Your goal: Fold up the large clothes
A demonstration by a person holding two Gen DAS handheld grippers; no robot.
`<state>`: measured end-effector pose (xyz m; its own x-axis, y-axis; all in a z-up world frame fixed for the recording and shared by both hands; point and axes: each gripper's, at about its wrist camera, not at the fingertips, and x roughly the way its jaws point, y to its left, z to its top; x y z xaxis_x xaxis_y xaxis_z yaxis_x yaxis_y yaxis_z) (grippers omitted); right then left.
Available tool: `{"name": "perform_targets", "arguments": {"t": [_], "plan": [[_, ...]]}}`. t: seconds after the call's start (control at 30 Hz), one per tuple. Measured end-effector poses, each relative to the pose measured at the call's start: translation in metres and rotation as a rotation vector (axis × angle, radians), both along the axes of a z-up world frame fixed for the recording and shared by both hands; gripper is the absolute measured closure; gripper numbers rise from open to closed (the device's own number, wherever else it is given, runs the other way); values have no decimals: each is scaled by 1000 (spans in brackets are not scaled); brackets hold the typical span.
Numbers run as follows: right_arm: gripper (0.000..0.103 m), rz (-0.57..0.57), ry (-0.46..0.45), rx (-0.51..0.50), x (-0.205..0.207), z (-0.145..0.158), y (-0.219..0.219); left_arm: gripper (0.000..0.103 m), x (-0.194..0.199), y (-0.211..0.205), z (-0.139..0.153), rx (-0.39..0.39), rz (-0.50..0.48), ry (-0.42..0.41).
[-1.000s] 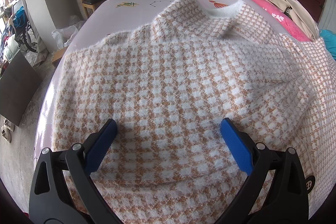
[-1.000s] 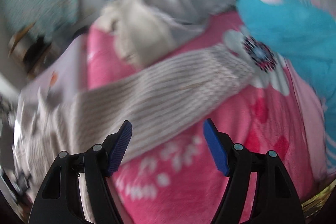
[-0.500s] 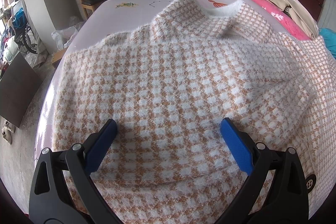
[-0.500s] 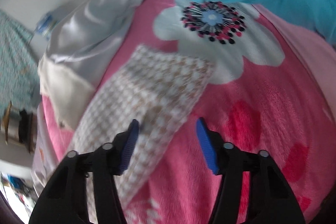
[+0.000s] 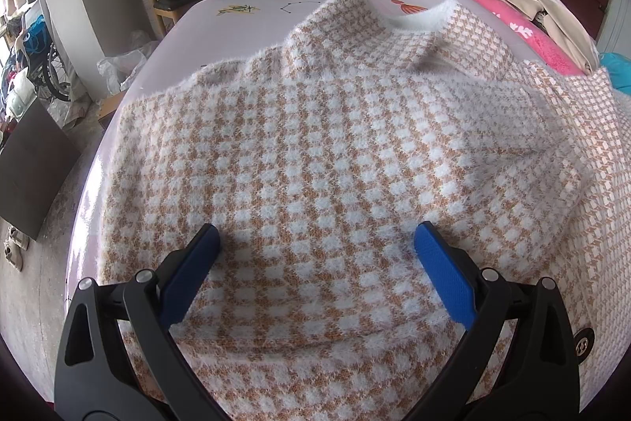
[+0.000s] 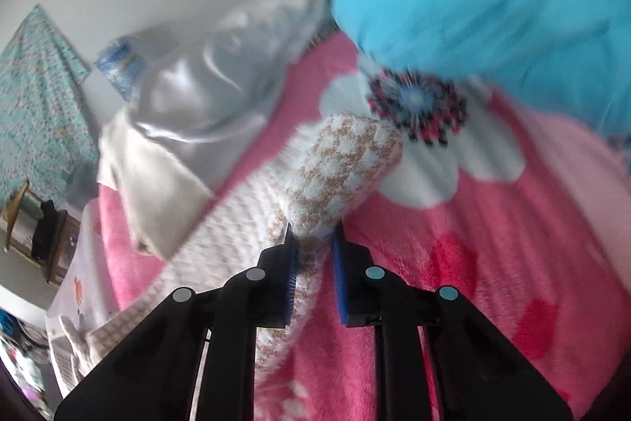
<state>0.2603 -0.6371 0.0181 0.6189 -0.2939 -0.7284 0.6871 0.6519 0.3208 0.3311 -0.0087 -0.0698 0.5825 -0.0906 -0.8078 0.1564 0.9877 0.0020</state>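
Sweater: a fuzzy tan-and-white checked sweater point(image 5: 323, 152) lay spread over the bed point(image 5: 244, 6), collar at the far end, body under the left tongs.
Sleeve: its right sleeve point(image 6: 339, 168) stretched out across the pink floral blanket point(image 6: 493, 243), the cuff end lifted and bunched.
Right tongs: the right tongs point(image 6: 311, 255) were pressed together on the sleeve close to the cuff, fabric pinched between the blue pads.
Left tongs: the left tongs point(image 5: 315, 243) were spread wide, low over the lower body of the sweater; whether the pads touched the knit could not be told.
Step in hand: probably carrying the sleeve back across the body for the first fold.
Doing it well: lift the cuff enough to clear the blanket, bring it over in one arc, lay it flat along the chest, and use the left tongs to steady the body so it does not drag.
Risk: the fluffy knit may slip or stretch if pulled taut; the blue fabric point(image 6: 493, 6) and grey garment point(image 6: 205, 81) lay near the sleeve.
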Motion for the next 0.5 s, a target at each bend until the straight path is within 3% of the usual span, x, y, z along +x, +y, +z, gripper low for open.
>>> {"name": "perform_targets", "arguments": {"t": [0.27,0.5], "plan": [[87,171,-114,-263,-14,112,85,7,6,0,2,1,0,46],[87,427,-191,-500,-5,199,228,7,-4,7,16,-26,-2,28]]}}
